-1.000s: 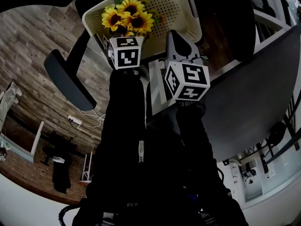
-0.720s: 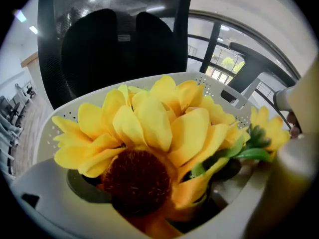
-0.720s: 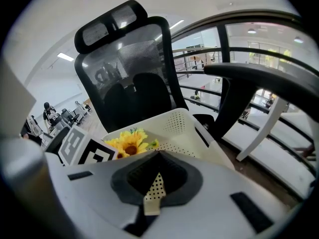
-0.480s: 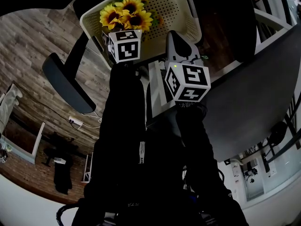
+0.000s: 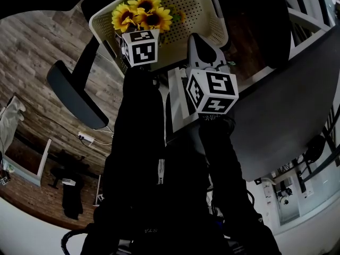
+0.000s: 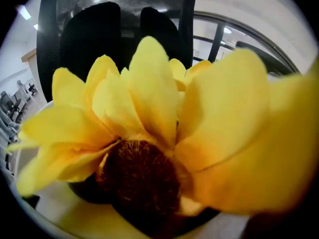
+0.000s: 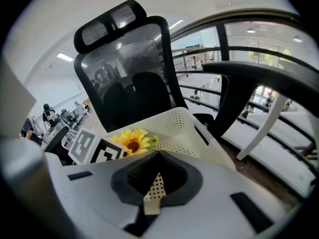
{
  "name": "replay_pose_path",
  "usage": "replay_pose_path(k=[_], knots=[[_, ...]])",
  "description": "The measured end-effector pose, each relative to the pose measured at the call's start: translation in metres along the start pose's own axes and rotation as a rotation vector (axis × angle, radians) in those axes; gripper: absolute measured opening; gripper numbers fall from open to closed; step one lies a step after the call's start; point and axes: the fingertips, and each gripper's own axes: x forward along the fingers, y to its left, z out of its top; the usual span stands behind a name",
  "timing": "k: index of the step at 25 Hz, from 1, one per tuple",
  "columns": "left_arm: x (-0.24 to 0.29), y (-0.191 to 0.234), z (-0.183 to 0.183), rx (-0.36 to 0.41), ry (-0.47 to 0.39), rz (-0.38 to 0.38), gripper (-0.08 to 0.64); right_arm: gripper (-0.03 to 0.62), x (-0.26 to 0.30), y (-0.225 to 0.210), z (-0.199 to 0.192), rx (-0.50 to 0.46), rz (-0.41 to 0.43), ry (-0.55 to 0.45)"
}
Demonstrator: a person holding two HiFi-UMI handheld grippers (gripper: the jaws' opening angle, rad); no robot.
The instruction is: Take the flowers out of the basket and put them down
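Flowers over basket left side, blocking left gripper camera; jaw state unreadable. Right gripper pinched shut on basket rim.

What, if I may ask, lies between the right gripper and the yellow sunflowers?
The cream perforated basket's rim, pinched in its jaws, in the right gripper view.

Head view: high up, aimed steeply down past dark sleeves, sunflowers and basket near top edge, some way off. Left gripper view: jammed right against one sunflower head, petals fill frame, chair backrest peeking behind. Right gripper view: low at basket rim, facing same backrest, flowers near. All three catch sunflowers; head and right gripper views share basket and left marker cube.
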Motion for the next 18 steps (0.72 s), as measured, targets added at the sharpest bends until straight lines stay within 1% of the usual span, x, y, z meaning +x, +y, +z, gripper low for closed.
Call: replay_pose_path(k=[3,6,9,11,14,18], knots=[[0.002,0.0,0.0,-0.012,-0.013,-0.009,0.54,0.012,0.0,0.0,0.0,-0.001,-0.003,-0.002],[0.003,0.001,0.003,-0.035,-0.052,-0.02,0.54,0.012,0.0,0.0,0.0,-0.002,-0.007,-0.005],[0.002,0.002,0.007,-0.034,-0.08,-0.012,0.54,0.012,-0.001,0.0,0.001,-0.002,-0.009,-0.012],[-0.002,0.002,0.01,-0.009,-0.089,0.007,0.538,0.012,-0.003,-0.001,0.002,-0.002,-0.012,-0.017],[-0.008,0.0,0.014,0.059,-0.097,0.034,0.528,0.012,-0.005,-0.002,0.003,-0.001,-0.014,-0.022],[-0.008,-0.002,0.011,0.099,-0.092,0.021,0.522,0.012,-0.007,-0.002,0.003,-0.001,-0.017,-0.026]])
